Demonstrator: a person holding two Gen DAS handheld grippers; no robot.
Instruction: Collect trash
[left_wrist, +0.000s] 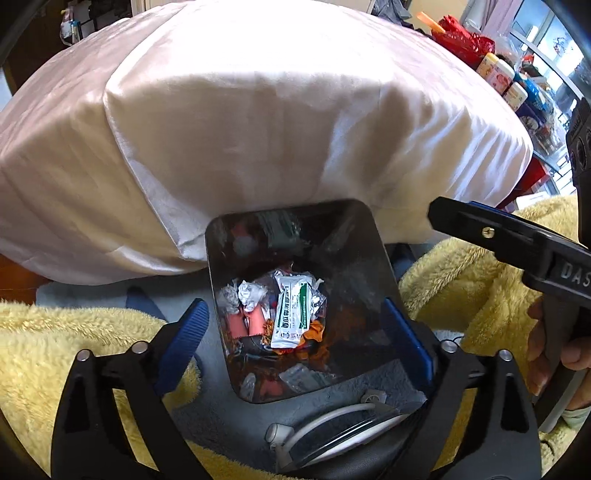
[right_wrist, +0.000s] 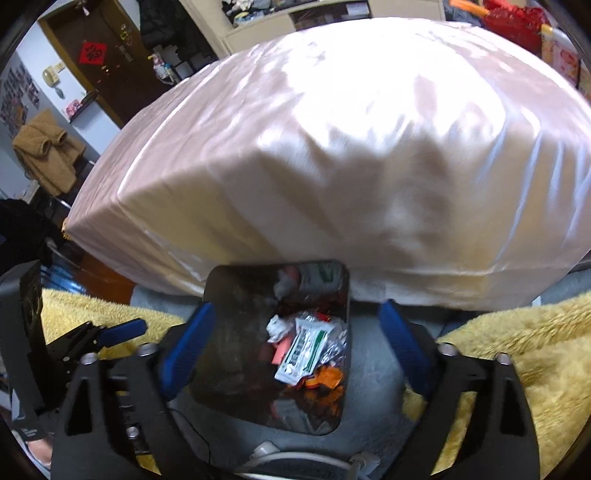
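Both my left gripper (left_wrist: 295, 332) and right gripper (right_wrist: 295, 347) hung wide open, empty, over the bin (left_wrist: 373, 258) at the draped table's (left_wrist: 258, 110) near edge, wrappers (left_wrist: 291, 314) already inside — drop looked done, next I'd need fresh trash.

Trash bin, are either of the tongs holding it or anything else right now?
No. Both left tongs and right tongs are open and empty over the trash bin.

One dark bin (left_wrist: 369, 258), one white-green sachet (left_wrist: 291, 314), one satin pillow (left_wrist: 258, 110), two hand-held grippers.
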